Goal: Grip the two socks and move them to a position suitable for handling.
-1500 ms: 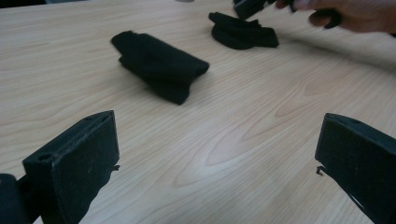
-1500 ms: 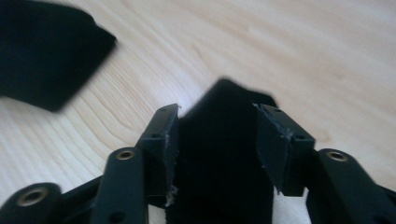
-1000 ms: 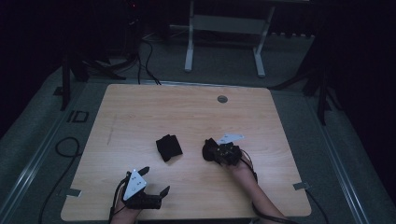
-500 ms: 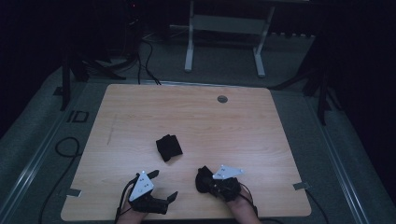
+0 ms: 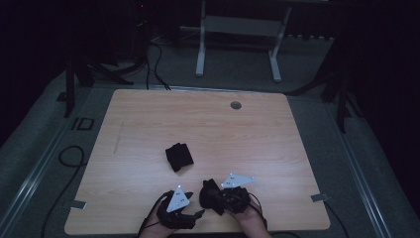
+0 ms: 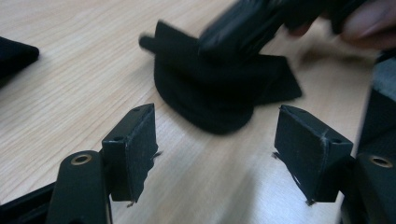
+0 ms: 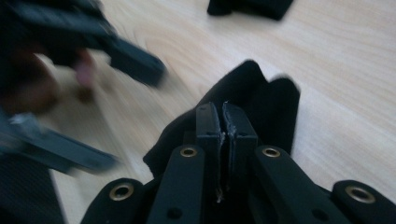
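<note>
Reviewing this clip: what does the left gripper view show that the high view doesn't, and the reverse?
Left gripper view: the left tool's jaws stand wide apart, and the black cloth ahead lies partly on the wood under the blurred right tool.

High view: the whole table, its round grommet, floor cables and a white stand beyond.

Shared: both tools, this cloth, and a second black cloth lying apart.

Two grippers and two cloths on a table, near its front edge.

The right gripper (image 7: 223, 121) has its fingertips pressed together on a cloth (image 7: 261, 107) lying on the table (image 5: 148, 124). That cloth sits just ahead of the left gripper (image 6: 217, 140), between its spread fingertips. A second cloth (image 5: 179, 156) lies farther back, apart from both.
</note>
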{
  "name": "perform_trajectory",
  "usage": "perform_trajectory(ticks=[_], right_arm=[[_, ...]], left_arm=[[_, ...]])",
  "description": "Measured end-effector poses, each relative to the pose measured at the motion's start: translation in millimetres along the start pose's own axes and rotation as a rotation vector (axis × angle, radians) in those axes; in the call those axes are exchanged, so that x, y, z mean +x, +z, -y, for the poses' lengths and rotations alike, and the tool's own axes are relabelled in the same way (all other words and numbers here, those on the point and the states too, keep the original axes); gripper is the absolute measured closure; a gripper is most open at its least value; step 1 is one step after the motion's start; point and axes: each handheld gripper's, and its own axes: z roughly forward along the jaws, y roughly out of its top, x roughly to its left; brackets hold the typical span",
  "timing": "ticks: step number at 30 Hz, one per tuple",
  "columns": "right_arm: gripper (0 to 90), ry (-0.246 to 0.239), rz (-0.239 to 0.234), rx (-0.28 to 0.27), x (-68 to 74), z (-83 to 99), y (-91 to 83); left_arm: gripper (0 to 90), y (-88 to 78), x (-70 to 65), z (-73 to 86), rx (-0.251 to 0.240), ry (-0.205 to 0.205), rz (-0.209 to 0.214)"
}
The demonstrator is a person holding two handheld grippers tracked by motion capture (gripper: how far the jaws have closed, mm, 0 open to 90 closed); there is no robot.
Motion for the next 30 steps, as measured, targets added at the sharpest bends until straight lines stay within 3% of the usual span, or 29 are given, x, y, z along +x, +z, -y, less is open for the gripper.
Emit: perform_trajectory(ticks=[4, 8, 15, 17, 20, 22, 26, 28, 30], right_arm=[[86.1, -0.001, -0.009, -0.050, 1.0, -9.8, -11.0], [86.1, 0.004, -0.033, -0.086, 4.6, -18.0, -15.4], [86.0, -0.030, -0.037, -0.106, 16.2, -22.4, -17.6], [86.0, -0.032, -0.038, -0.100, 16.4, -22.4, -17.4], [86.0, -0.032, -0.042, -0.104, 16.6, -22.5, -19.3], [86.0, -0.034, -0.041, -0.107, 16.2, -23.2, -21.4], [86.0, -0.041, -0.017, -0.119, 13.4, -24.0, -30.5], [85.9, -0.034, -0.012, -0.137, 10.3, -24.6, -37.7], [85.4, -0.033, -0.009, -0.155, 7.6, -26.5, -45.6]], left_arm=[[29.1, 9.5, -1.9, -6.7, 0.001, -0.006, 0.044], [26.3, 17.5, -4.6, -11.0, -0.012, -0.019, 0.034], [24.8, 12.5, -5.5, -23.2, -0.070, -0.047, 0.078], [34.9, 11.6, -5.7, -24.0, -0.072, -0.037, 0.086], [69.4, 8.6, -6.4, -23.6, -0.072, -0.014, 0.060], [82.5, 5.5, -5.2, -24.1, -0.078, -0.022, 0.047], [84.2, -2.6, -2.3, -28.3, -0.085, -0.001, 0.036], [84.3, -6.8, -1.7, -32.0, -0.097, 0.013, 0.009], [84.3, -10.5, 0.6, -37.0, -0.118, 0.011, 0.013]])
